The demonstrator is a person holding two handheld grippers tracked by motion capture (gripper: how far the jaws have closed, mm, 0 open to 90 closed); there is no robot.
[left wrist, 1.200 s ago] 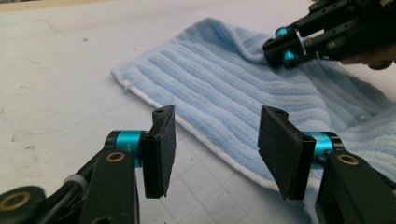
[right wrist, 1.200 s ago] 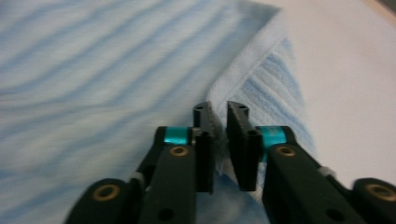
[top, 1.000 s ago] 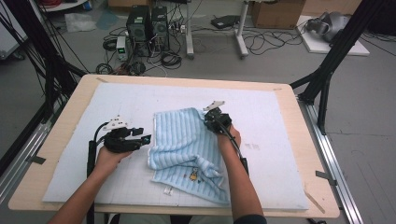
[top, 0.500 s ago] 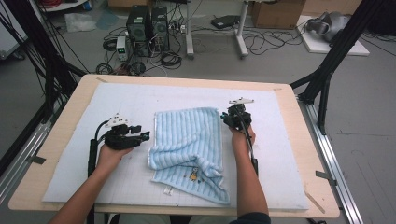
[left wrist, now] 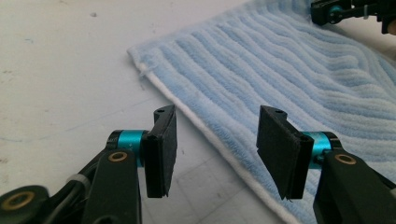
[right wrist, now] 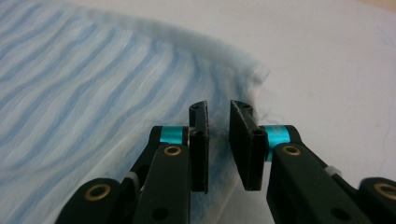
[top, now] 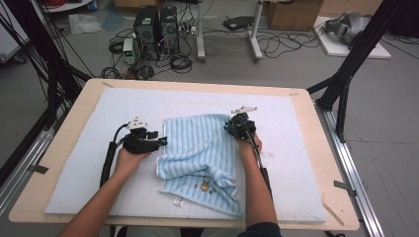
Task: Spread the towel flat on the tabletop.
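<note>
On white mat on table (top: 74,103), light-blue striped towel (top: 197,148) lies half spread: far part flat, near part bunched, folded over, tag showing. Left tool (left wrist: 212,154) spread wide, straddling towel's left white edge, not pinching. Right tool (right wrist: 218,144) at far right corner, jaws just been closing to narrow gap, towel pile between, pads not clearly pressing. Judgement: early stage; corners not yet gripped, near half left to straighten.

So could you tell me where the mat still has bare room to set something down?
The white mat is bare right of the right gripper, left of the left gripper, and along the far edge beyond the blue towel. The middle is crowded by towel, grippers and forearms.
</note>
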